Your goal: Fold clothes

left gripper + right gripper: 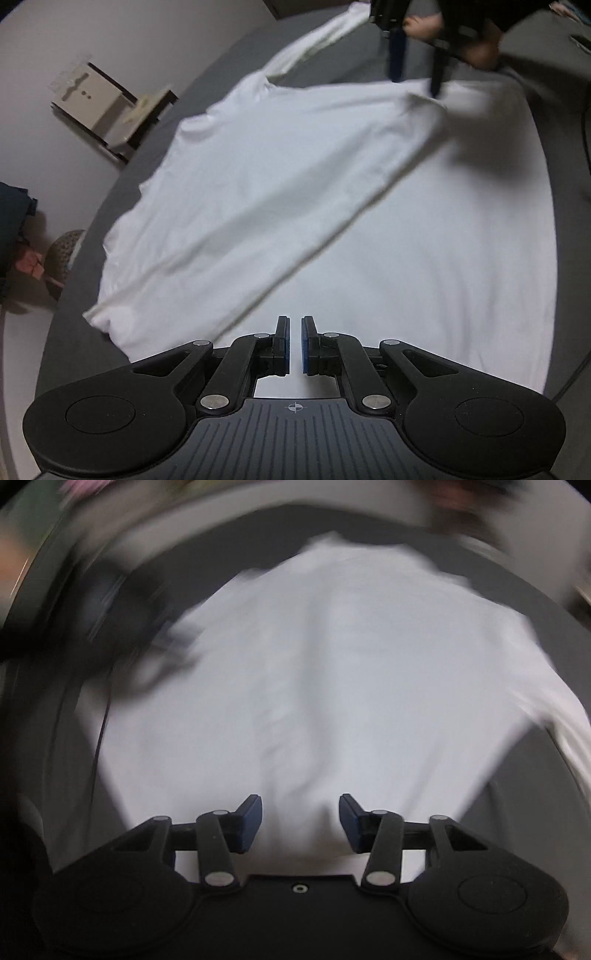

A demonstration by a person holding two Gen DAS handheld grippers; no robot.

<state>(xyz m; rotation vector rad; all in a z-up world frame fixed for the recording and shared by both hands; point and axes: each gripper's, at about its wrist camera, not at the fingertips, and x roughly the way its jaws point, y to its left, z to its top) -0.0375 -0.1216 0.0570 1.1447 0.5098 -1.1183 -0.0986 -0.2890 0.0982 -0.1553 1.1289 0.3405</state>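
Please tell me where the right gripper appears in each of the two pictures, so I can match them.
Left wrist view: the black right gripper with blue pads hangs at the top right, above the white long-sleeved shirt.
Right wrist view: the right gripper fills the bottom centre, jaws apart.
Shared landmark: the shirt on the grey surface.

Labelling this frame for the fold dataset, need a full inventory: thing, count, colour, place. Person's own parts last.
shirt: 1, white, long-sleeved, spread on the surface, one sleeve folded across the body
surface: 1, dark grey, under the shirt
box: 1, beige, on the floor beside the surface, far left in the left wrist view
basket: 1, brownish, on the floor at the left edge
cable: 1, black, right edge of the surface
left gripper: 1, black with blue pads, shut, nothing between them
right gripper: 1, black with blue pads, open over the shirt
hand: 1, holding the right gripper, top of the left wrist view
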